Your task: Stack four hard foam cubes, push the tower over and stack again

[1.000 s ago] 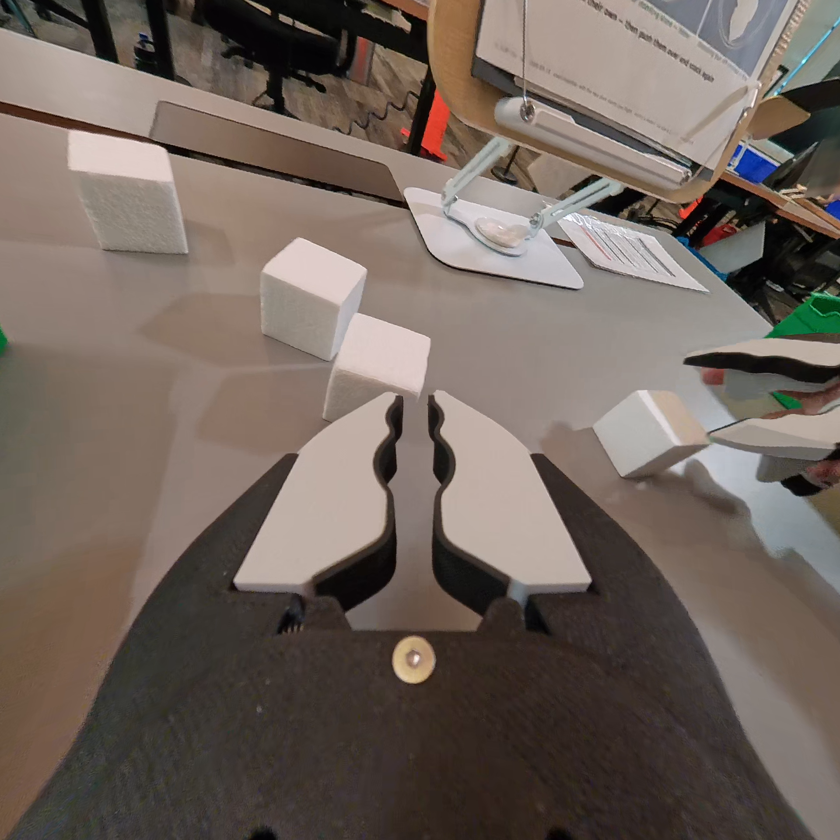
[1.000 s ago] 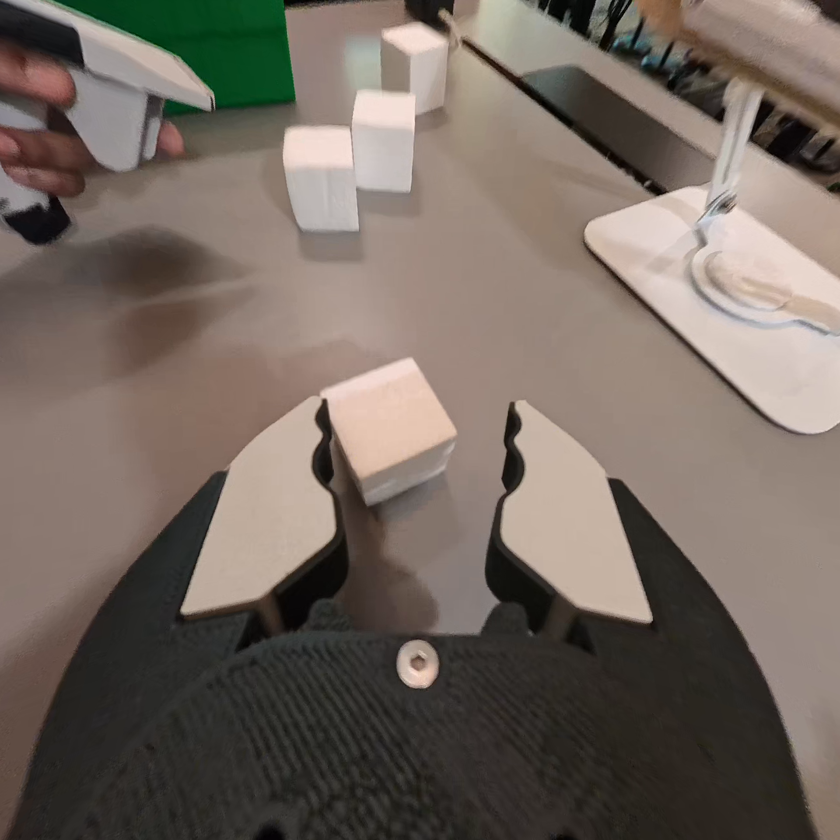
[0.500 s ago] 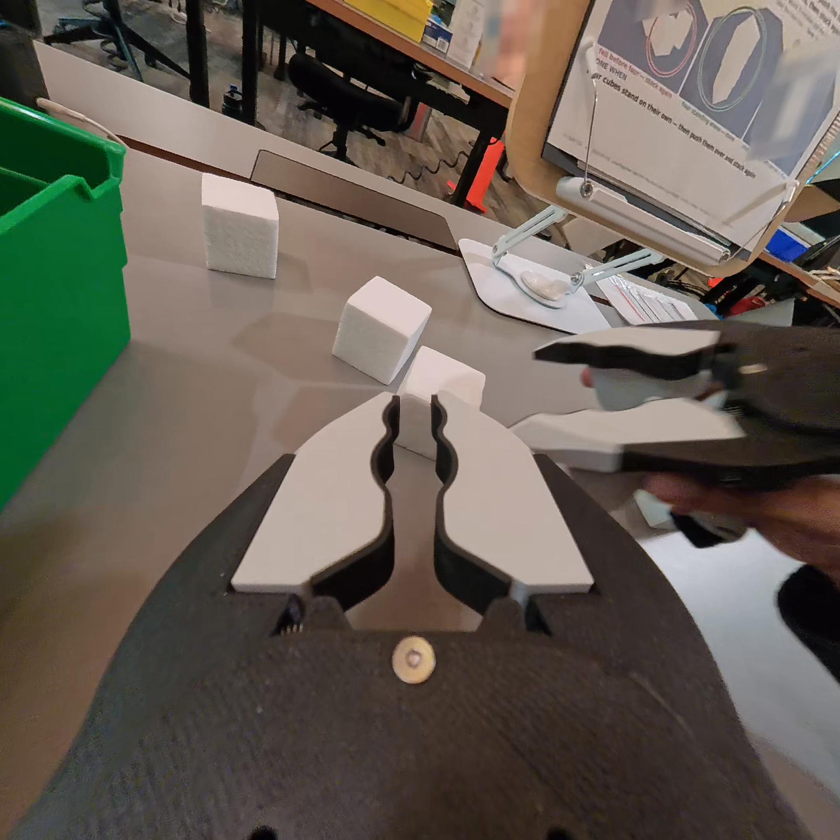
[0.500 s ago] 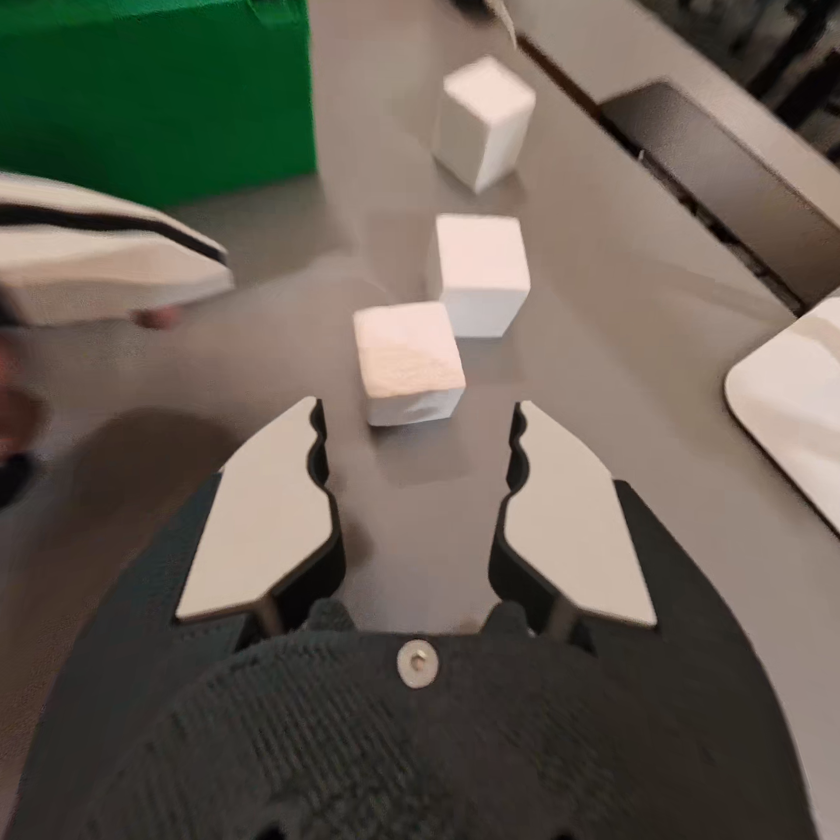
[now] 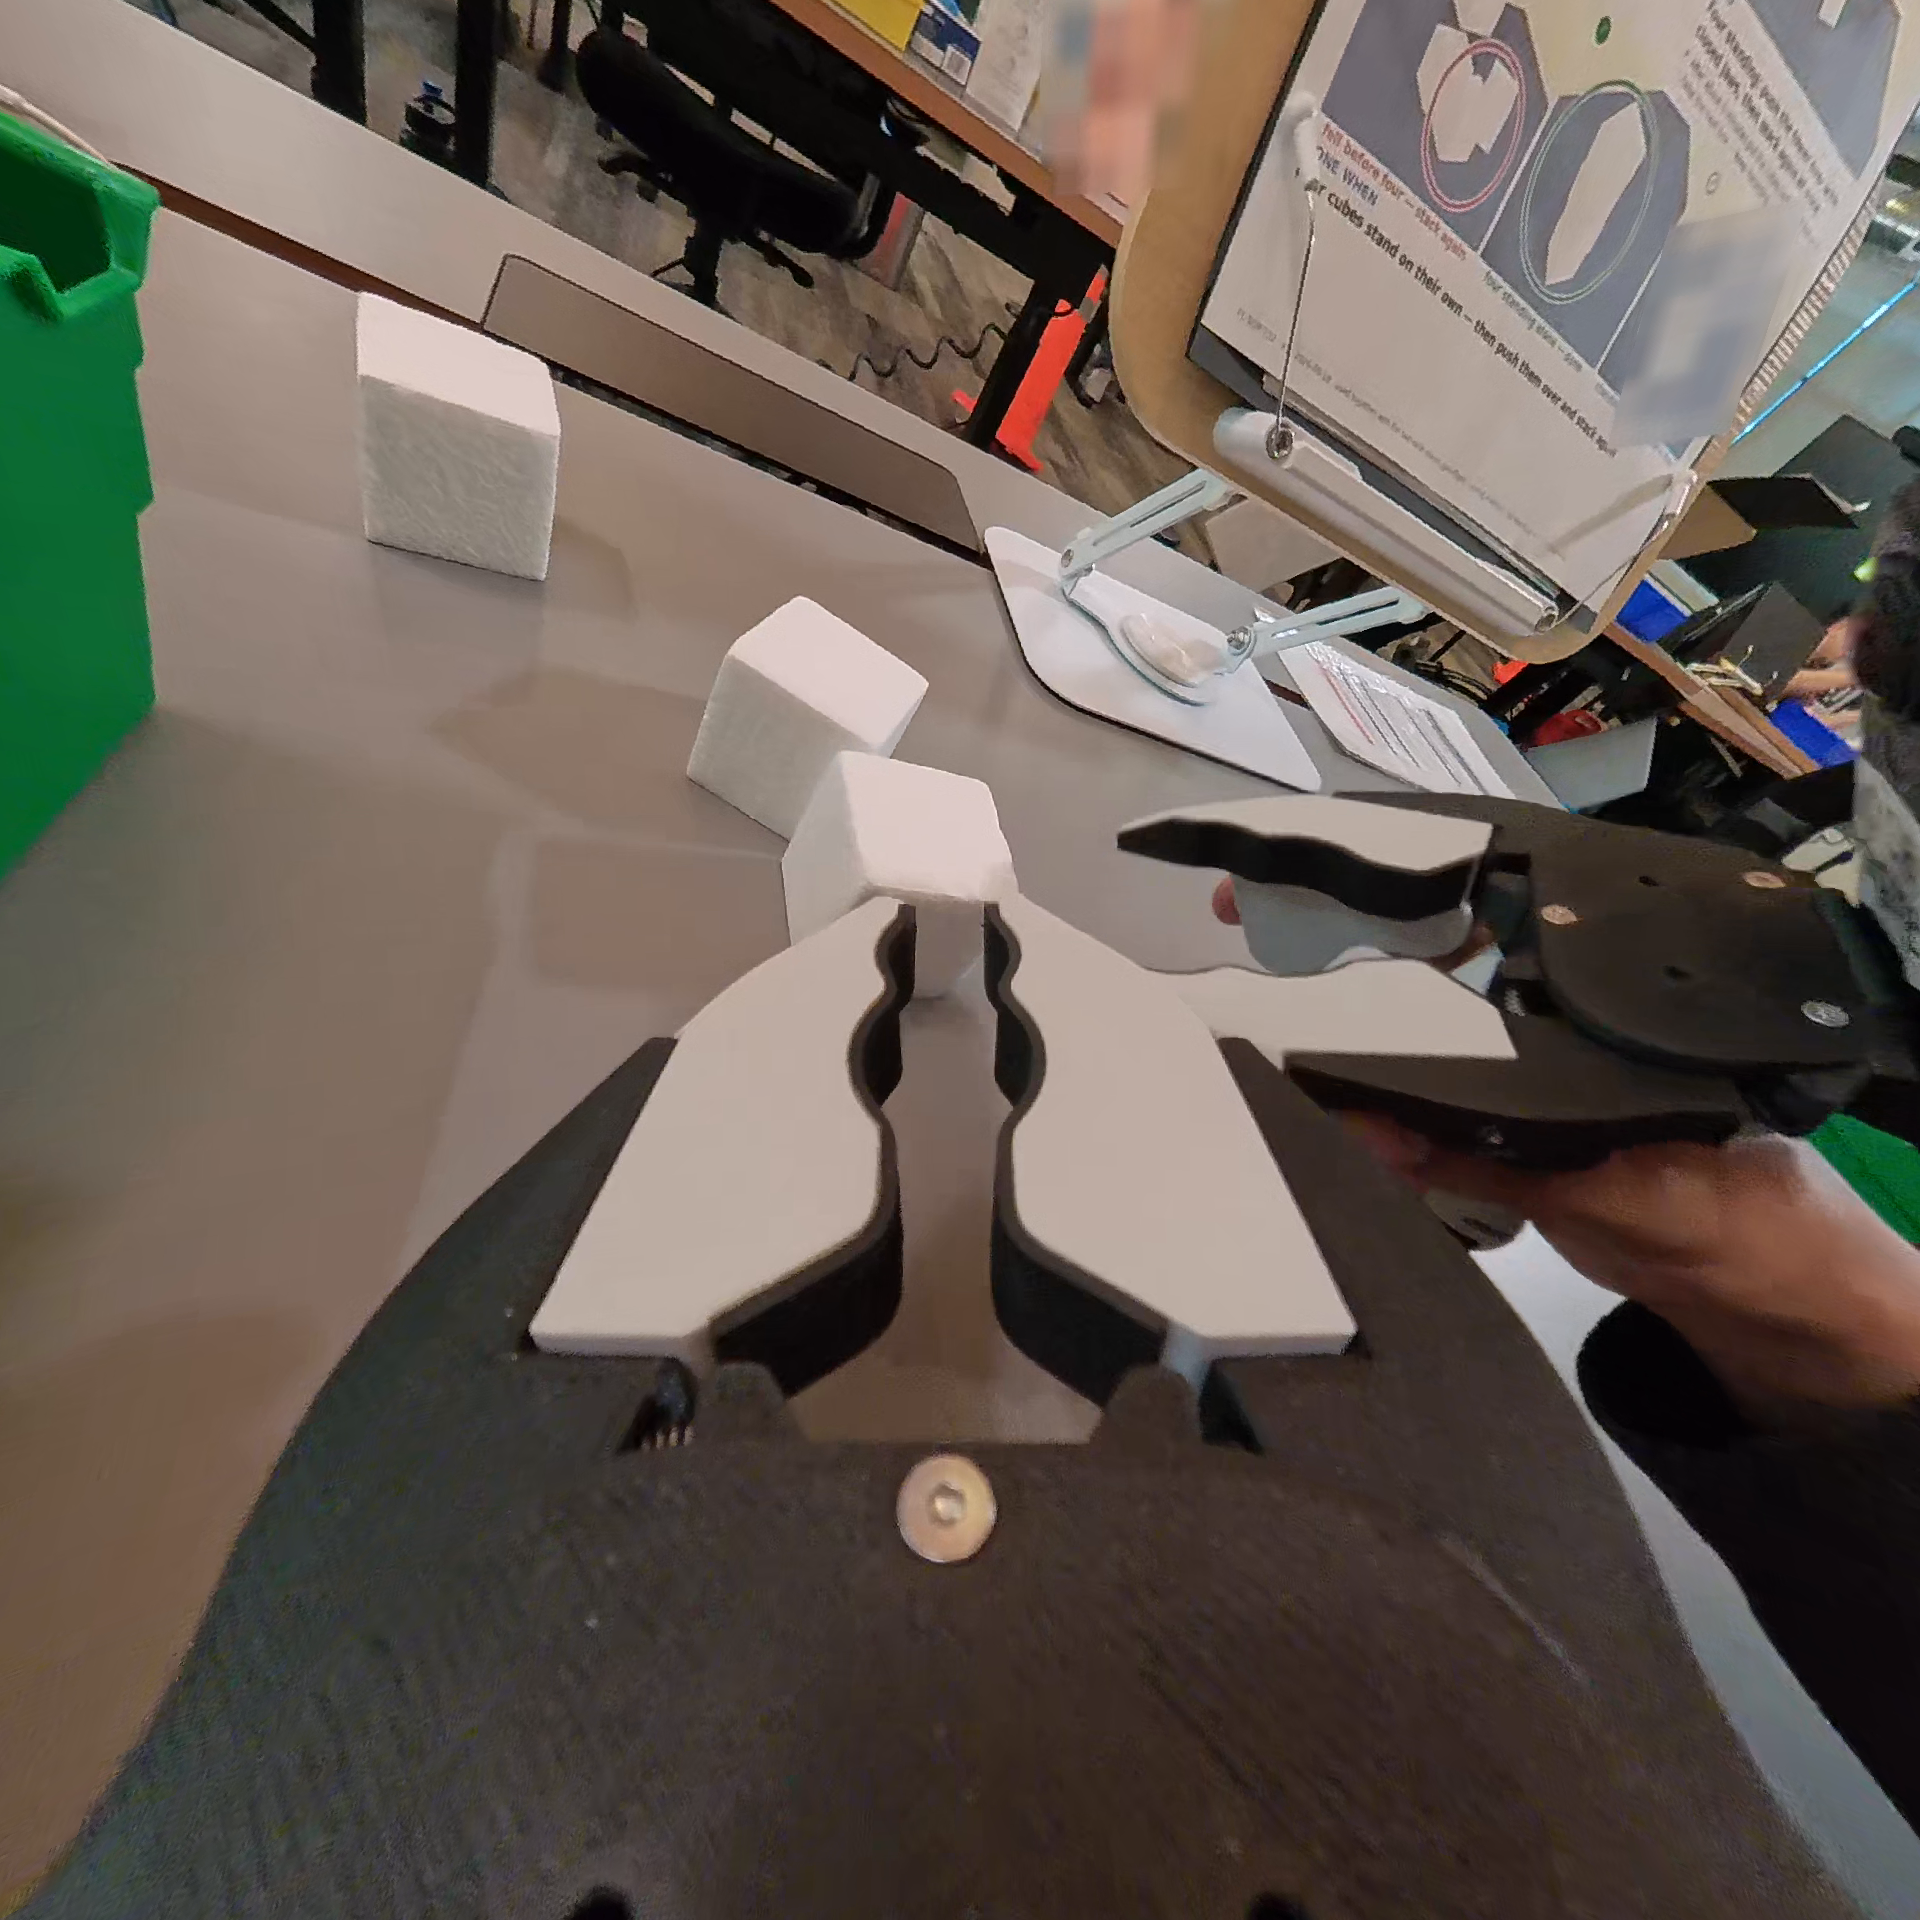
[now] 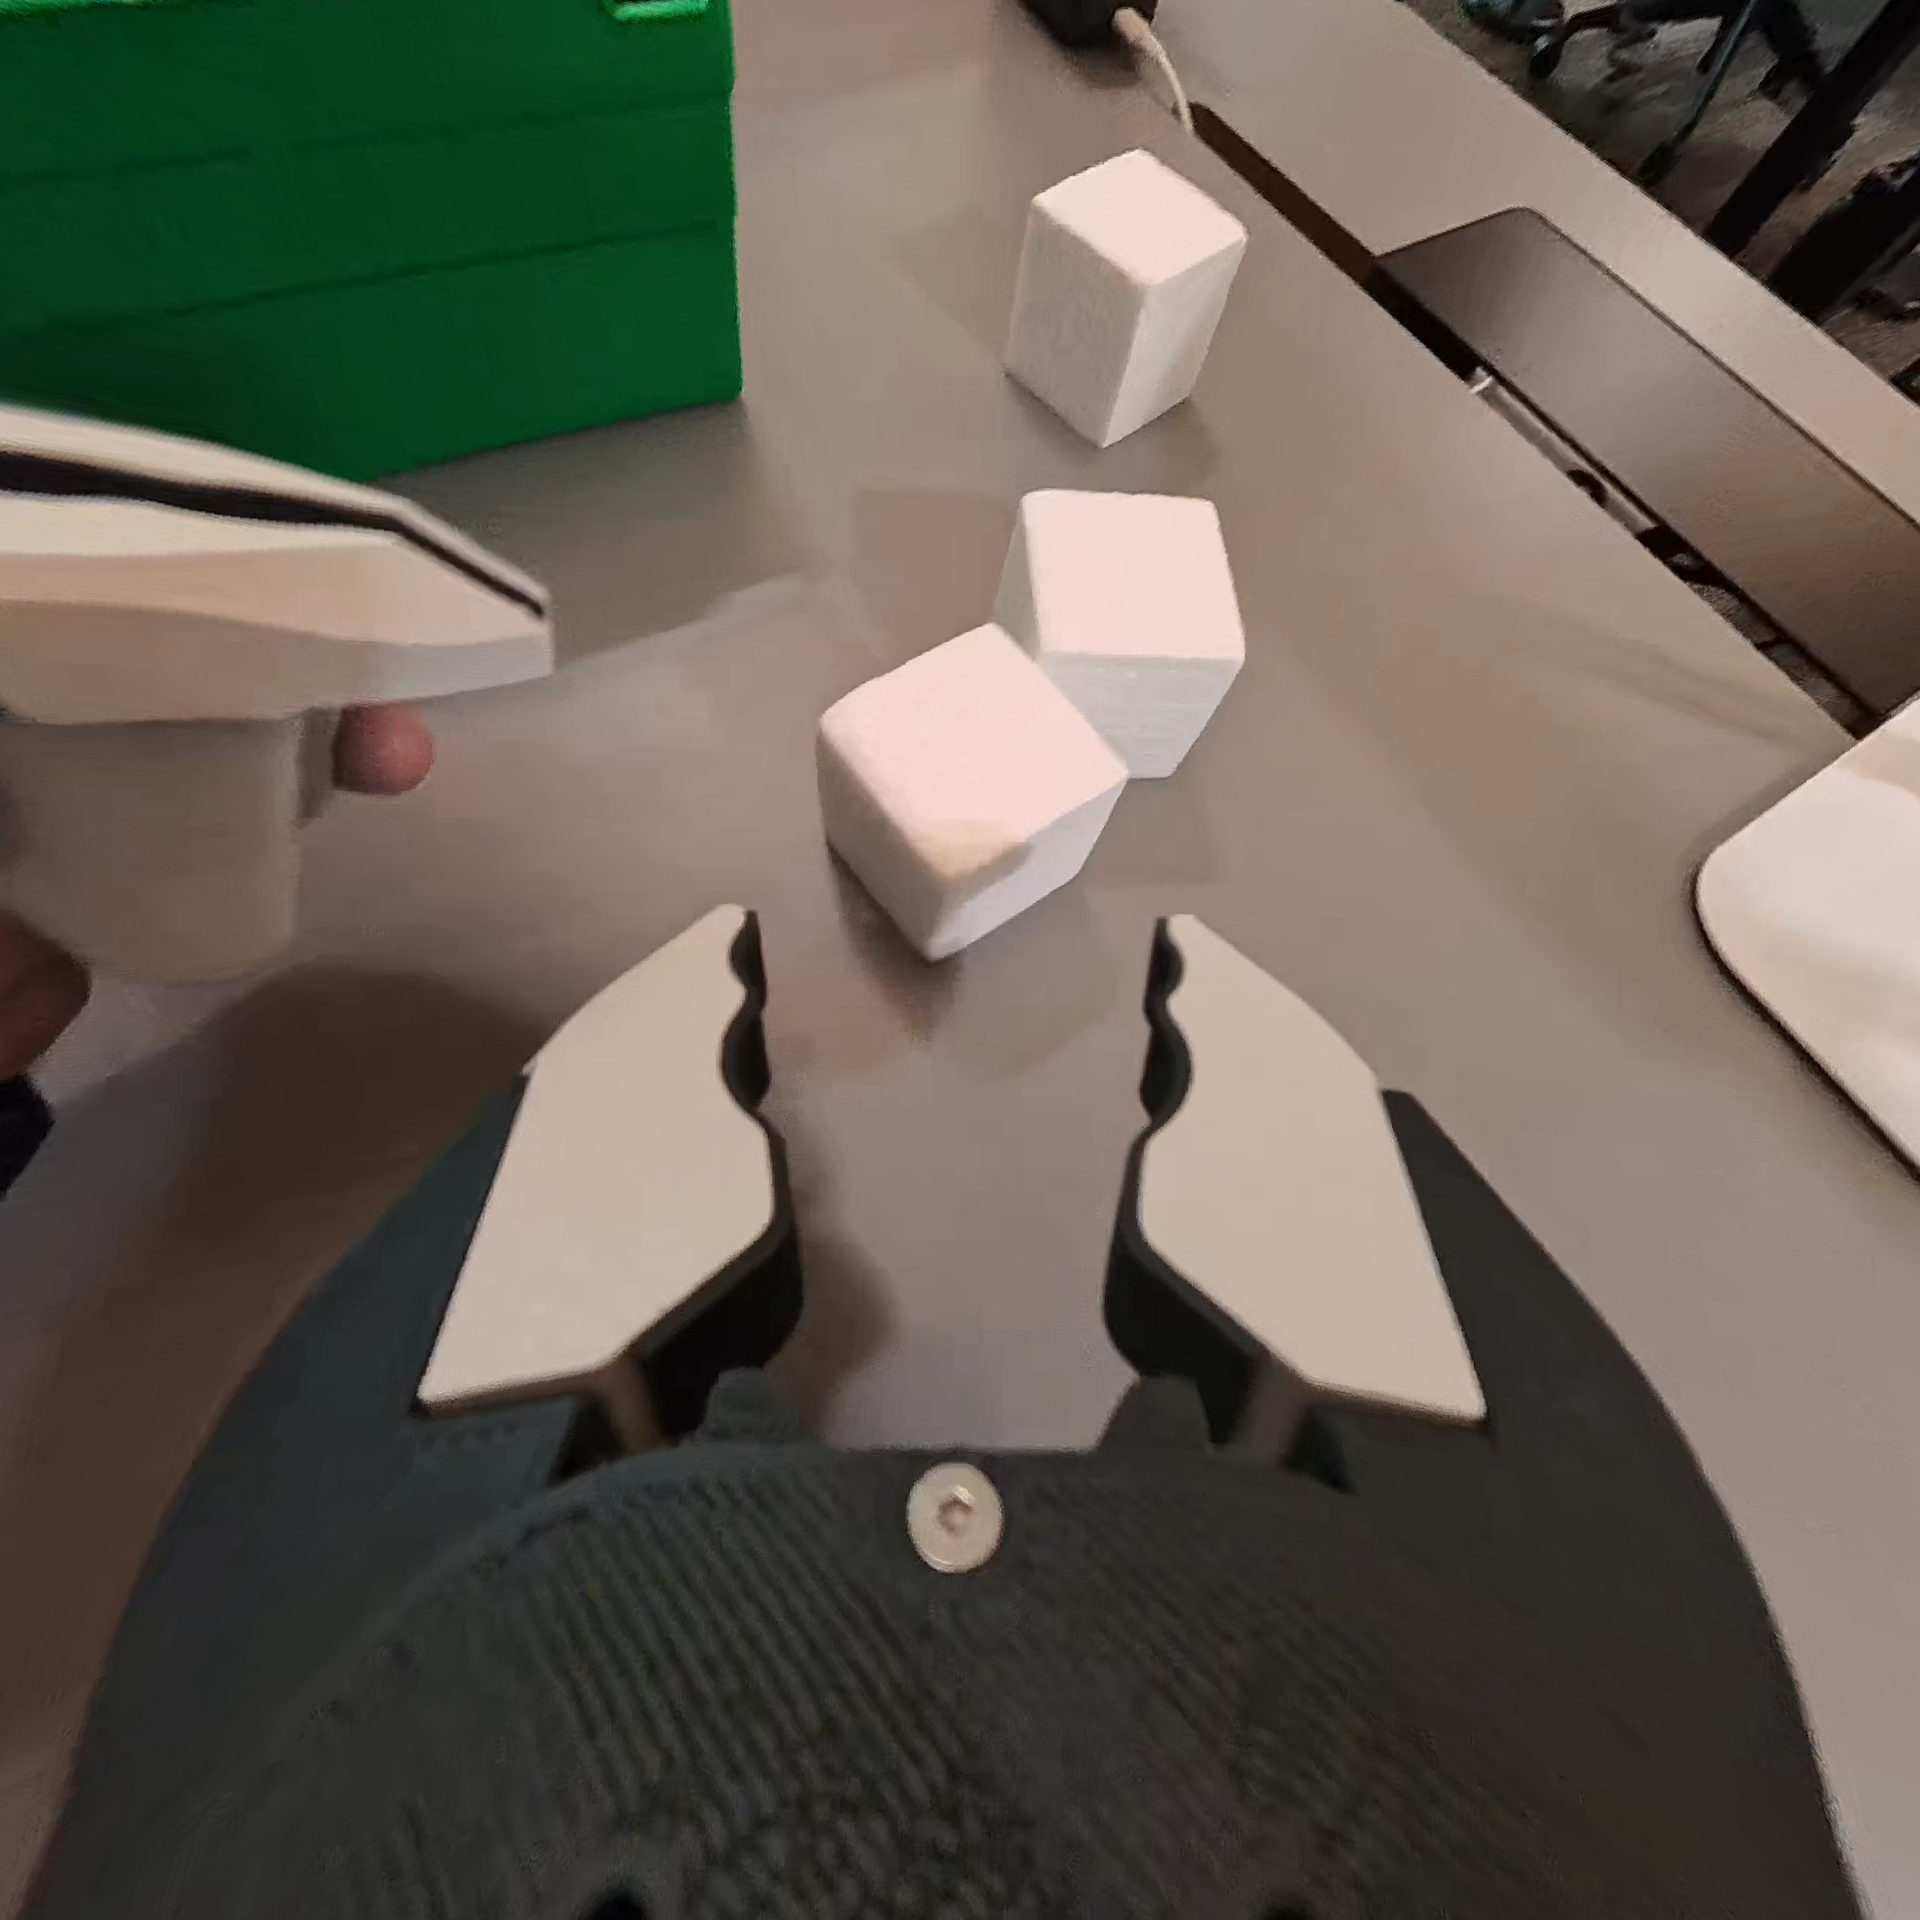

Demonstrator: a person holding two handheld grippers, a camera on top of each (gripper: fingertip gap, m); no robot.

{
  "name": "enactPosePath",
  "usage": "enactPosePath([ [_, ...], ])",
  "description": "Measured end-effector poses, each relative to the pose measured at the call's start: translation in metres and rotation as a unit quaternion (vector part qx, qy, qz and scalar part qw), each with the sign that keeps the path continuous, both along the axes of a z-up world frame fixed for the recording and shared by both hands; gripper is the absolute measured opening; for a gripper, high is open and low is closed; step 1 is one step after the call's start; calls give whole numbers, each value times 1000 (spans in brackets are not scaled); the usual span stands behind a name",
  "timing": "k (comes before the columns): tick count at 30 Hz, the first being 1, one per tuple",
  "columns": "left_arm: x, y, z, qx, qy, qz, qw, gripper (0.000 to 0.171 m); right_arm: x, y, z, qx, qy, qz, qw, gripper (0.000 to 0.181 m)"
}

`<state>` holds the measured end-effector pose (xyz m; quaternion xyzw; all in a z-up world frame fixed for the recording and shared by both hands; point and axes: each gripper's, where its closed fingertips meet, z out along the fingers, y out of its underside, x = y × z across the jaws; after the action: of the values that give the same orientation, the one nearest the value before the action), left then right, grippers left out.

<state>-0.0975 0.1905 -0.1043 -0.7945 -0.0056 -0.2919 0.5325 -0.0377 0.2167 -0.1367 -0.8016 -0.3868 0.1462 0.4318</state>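
Three white foam cubes stand on the grey table (image 5: pixel 312 935). The near cube (image 5: pixel 899 842) (image 6: pixel 966 779) touches the middle cube (image 5: pixel 805 707) (image 6: pixel 1127 623); the far cube (image 5: pixel 457 468) (image 6: pixel 1127 291) stands apart. My left gripper (image 5: pixel 943 914) is shut and empty, its tips just short of the near cube. It also shows at the left of the right wrist view (image 6: pixel 535 634). My right gripper (image 6: pixel 954 925) is open and empty, its tips just short of the near cube. It also shows at the right of the left wrist view (image 5: pixel 1164 904), held by a hand.
A green bin (image 5: pixel 62 468) (image 6: pixel 364 208) stands to the left of the cubes. A white stand base (image 5: pixel 1143 665) (image 6: pixel 1818 987) bears a tilted board with a printed sheet (image 5: pixel 1455 260) at the back right. A dark recessed panel (image 5: pixel 727 395) (image 6: pixel 1662 416) runs along the table's far edge.
My right gripper left a lone cube and moved, still open, up to the touching pair. My left gripper stayed shut and drew back and up, bringing the green bin into view.
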Motion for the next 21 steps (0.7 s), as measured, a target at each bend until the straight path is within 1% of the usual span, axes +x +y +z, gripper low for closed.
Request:
enactPosePath([
  [2, -2, 1, 2, 6, -2, 9, 1000, 12, -8, 11, -7, -25, 18, -2, 1000, 86],
  [3, -3, 1, 3, 10, 0, 13, 1000, 11, -13, 17, -14, -40, 20, -5, 999, 89],
  [4, -5, 1, 4, 14, 5, 16, 1000, 11, -20, 20, -19, -49, 21, -1, 999, 92],
  [6, -8, 1, 5, 20, 19, 22, 999, 11, -29, 26, -30, -52, 10, 1, 999, 91],
  [7, -9, 1, 4, 21, 25, 23, 999, 11, -30, 28, -34, -52, 0, -2, 999, 85],
  [9, -11, 1, 4, 20, 28, 24, 999, 10, -27, 24, -38, -44, -30, -9, 999, 57],
  [11, -12, 1, 4, 19, 21, 24, 999, 10, -26, 7, -31, -30, -36, 7, 999, 57],
  [15, -16, 1, 8, 24, -1, 35, 999, 8, -19, -44, -8, -19, -17, 37, 999, 57],
  [18, -15, 0, 9, 22, -12, 31, 999, 8, 1, -78, 8, 0, -17, 52, 998, 57],
  [21, -11, 0, 4, 12, -11, 20, 1000, 9, 25, -110, 20, 8, 3, 69, 998, 57],
])
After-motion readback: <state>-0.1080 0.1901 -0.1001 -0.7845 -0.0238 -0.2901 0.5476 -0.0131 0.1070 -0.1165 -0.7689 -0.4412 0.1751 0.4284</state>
